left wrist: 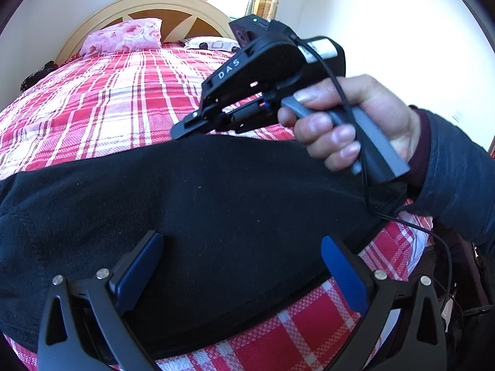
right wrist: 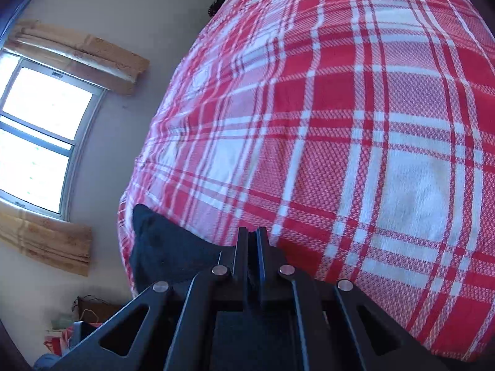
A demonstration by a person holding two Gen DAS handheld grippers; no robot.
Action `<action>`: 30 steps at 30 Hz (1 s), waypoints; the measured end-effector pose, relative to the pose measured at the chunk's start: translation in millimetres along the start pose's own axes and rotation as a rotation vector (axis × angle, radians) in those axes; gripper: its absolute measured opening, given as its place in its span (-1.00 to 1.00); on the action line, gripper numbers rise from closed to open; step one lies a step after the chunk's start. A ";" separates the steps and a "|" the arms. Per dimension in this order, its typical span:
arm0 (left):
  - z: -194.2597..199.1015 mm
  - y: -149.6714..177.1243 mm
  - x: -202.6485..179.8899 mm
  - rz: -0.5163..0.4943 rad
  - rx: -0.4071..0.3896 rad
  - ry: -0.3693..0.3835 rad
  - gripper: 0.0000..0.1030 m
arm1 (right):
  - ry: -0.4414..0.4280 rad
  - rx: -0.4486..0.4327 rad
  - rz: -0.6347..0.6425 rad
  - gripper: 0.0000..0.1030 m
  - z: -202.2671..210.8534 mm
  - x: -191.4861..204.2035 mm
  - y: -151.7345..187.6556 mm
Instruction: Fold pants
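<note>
Black pants [left wrist: 216, 204] lie in a broad folded band across the near part of a bed with a red and white plaid cover [left wrist: 117, 105]. My left gripper [left wrist: 241, 244] hovers just over the pants near their near edge, open, with nothing between its blue pads [left wrist: 145, 256]. A hand [left wrist: 349, 117] holds my right gripper [left wrist: 178, 131] at the pants' far edge. In the right wrist view the right gripper [right wrist: 254, 232] has its jaws together, with a sliver of dark cloth between them. The pants [right wrist: 164, 247] spread out to its left.
A pink pillow [left wrist: 123, 35] and a white patterned one [left wrist: 213, 43] lie by the wooden headboard [left wrist: 167, 3]. A window [right wrist: 37, 136] with tan curtains is beyond the bed's side. A black cable [left wrist: 433, 232] hangs from the right gripper. Clutter sits on the floor [right wrist: 77, 324].
</note>
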State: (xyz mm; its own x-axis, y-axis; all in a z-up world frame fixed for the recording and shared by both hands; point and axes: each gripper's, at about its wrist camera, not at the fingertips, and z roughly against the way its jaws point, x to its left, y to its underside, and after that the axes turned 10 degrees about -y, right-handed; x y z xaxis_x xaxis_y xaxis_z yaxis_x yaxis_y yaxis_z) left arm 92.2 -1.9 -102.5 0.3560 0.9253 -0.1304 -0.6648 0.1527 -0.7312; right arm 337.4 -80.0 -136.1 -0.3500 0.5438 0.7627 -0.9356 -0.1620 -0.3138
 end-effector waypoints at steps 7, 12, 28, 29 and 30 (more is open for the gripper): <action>18.8 6.9 0.9 0.026 -0.036 -0.015 1.00 | 0.047 -0.085 0.076 -0.11 60.3 16.7 40.0; 17.0 11.3 -19.2 -0.070 -0.018 -0.072 1.00 | 0.232 -0.145 0.179 -0.11 128.0 26.9 117.7; 22.2 9.5 -45.2 -0.146 0.017 -0.095 1.00 | 0.344 -0.238 0.177 -0.11 150.9 4.1 232.3; 24.3 3.7 -48.5 -0.136 -0.001 -0.085 1.00 | 0.337 -0.266 0.168 -0.11 160.7 4.3 235.8; 23.3 -0.8 -52.0 -0.131 -0.009 -0.074 1.00 | 0.333 -0.299 0.165 -0.11 173.2 3.2 239.1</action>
State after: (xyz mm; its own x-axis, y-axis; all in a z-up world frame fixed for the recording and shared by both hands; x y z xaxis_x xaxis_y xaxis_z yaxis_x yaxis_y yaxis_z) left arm 58.8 -42.1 -79.5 0.3898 0.9207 0.0163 -0.6095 0.2713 -0.7450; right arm 104.5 -259.6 -110.7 -0.4130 0.7731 0.4814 -0.7969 -0.0509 -0.6019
